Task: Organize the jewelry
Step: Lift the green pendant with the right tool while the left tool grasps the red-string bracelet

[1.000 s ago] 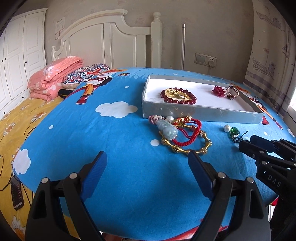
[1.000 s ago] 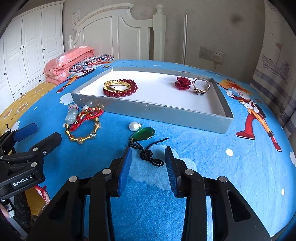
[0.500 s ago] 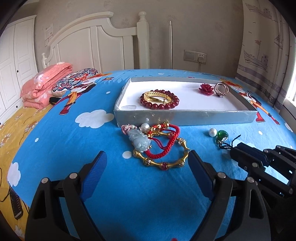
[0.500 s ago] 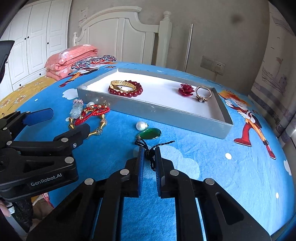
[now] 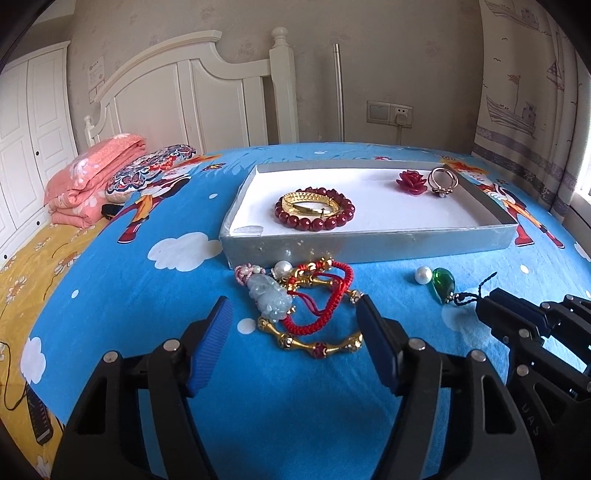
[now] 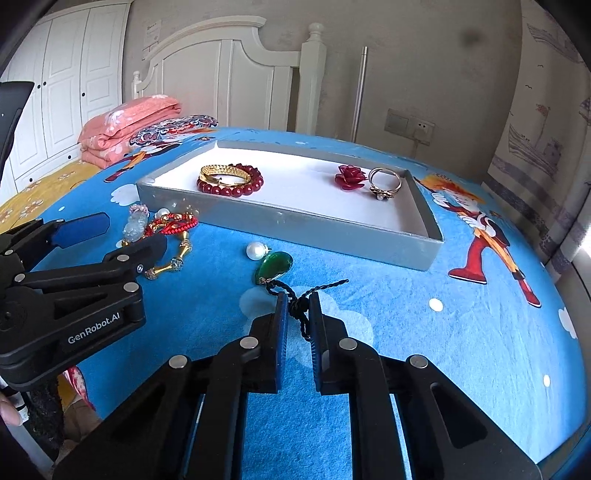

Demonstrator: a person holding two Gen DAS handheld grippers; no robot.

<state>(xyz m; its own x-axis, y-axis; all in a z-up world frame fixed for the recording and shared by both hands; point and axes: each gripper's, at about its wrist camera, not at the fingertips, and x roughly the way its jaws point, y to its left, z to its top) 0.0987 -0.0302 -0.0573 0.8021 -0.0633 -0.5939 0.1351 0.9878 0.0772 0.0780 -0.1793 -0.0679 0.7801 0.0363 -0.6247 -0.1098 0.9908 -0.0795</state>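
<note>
Closing over the past second, the right gripper (image 6: 295, 317) now pinches the pendant's (image 6: 275, 266) cord (image 6: 295, 308) between its fingers; left gripper (image 5: 295, 332), fingers apart, straddles the bracelets (image 5: 314, 314).

1. "GenRobot.AI": white lettering on the black body of the left gripper (image 6: 79, 236), seen at the left edge of the right wrist view.
2. "UAS": faint raised letters, partly cut off, on the black body of the right gripper (image 5: 517, 314), at the lower right corner of the left wrist view.
3. Paper notice (image 6: 152, 30) on the wall above the headboard: print too small to read.
</note>
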